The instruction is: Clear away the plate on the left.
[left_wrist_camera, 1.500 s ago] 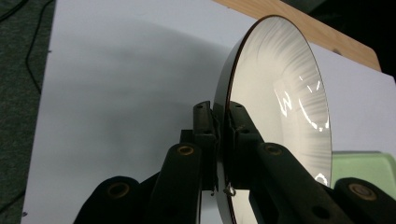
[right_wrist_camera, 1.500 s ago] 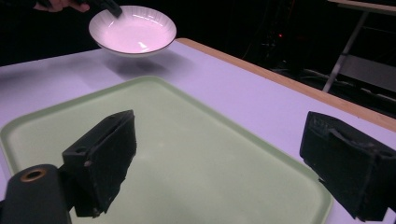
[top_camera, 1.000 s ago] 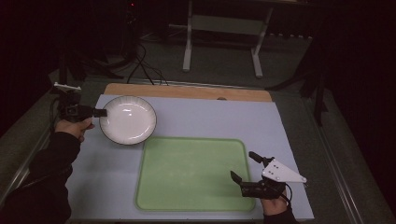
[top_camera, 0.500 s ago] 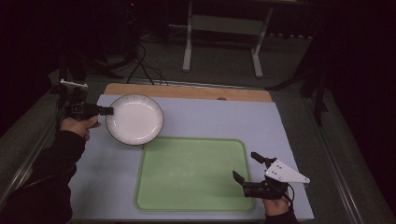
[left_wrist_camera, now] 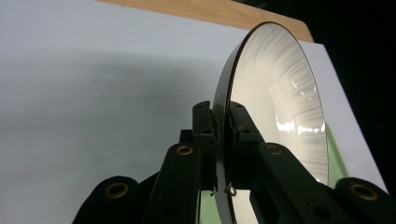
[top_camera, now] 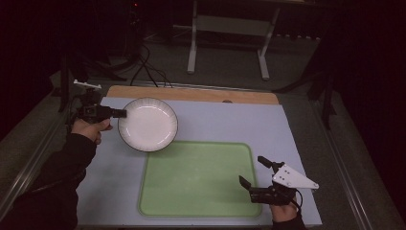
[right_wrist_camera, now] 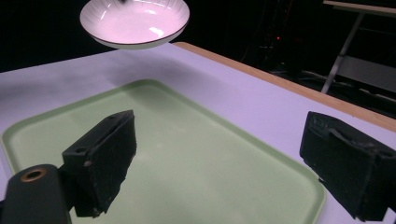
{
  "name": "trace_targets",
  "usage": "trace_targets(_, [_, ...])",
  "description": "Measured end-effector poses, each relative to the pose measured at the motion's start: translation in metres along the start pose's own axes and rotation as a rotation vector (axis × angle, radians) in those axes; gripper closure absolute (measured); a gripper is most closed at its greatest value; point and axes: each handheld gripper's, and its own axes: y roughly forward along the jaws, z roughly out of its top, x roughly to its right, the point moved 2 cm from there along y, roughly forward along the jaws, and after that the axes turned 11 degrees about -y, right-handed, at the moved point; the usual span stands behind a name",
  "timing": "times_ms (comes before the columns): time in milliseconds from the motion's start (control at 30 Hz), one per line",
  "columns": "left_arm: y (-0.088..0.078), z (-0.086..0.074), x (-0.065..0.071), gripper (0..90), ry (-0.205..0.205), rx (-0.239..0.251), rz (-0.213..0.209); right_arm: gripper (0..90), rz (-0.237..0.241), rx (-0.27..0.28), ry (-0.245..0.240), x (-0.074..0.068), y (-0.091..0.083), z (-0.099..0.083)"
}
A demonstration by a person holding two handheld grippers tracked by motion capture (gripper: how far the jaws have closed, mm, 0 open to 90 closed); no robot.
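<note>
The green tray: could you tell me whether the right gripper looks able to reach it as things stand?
Probably yes: the right gripper hovers open at the green tray's near right corner, with nothing between them.

Green tray lies bare; raised plate overhangs its corner.

The plate runs past the bottom edge.

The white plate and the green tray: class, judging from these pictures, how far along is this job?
Done: the left gripper has clamped the white plate by its rim and has it off the table, as the right gripper view shows. In hand: the plate hangs near the green tray. Probably left: setting it down there. The right gripper waits open beside the tray.
</note>
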Motion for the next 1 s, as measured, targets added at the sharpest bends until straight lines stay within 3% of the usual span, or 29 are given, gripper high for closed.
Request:
trace_targets(467, [0.007, -0.012, 0.041, 83.6, 0.096, -0.051, -0.065, 10.6, 0.000, -0.001, -0.005, -0.001, 0.001, 0.001])
trace_targets(1000, [0.019, -0.031, 0.076, 83.5, 0.174, -0.103, -0.134, 10.6, -0.001, 0.002, -0.010, -0.001, 0.000, 0.002])
